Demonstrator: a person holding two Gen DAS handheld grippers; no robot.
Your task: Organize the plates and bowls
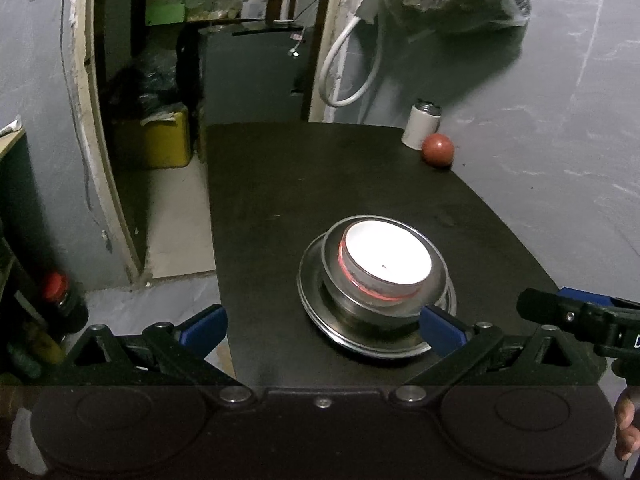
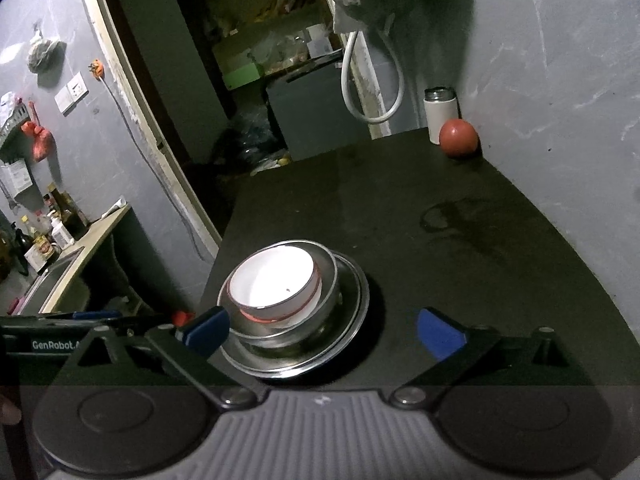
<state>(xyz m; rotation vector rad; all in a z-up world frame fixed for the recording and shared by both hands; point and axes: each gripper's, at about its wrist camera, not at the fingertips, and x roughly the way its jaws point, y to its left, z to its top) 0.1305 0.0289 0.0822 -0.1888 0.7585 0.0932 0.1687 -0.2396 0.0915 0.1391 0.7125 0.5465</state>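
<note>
A white bowl with a red band [image 1: 386, 258] sits nested in a steel bowl [image 1: 344, 296], which stands on stacked steel plates [image 1: 320, 320] on the black table [image 1: 300, 184]. My left gripper [image 1: 322, 330] is open and empty, just in front of the stack, its right fingertip close to the plate rim. In the right wrist view the white bowl [image 2: 272, 280], steel bowl [image 2: 328, 300] and plates [image 2: 352, 320] lie ahead left. My right gripper [image 2: 322, 330] is open and empty, its left fingertip beside the stack. The right gripper also shows in the left wrist view [image 1: 580, 320].
A red ball [image 1: 438, 150] and a white jar [image 1: 420, 126] stand at the table's far right corner by the grey wall; they also show in the right wrist view as the ball [image 2: 458, 138] and jar [image 2: 440, 114]. A doorway and a side counter [image 2: 92, 236] with bottles lie left.
</note>
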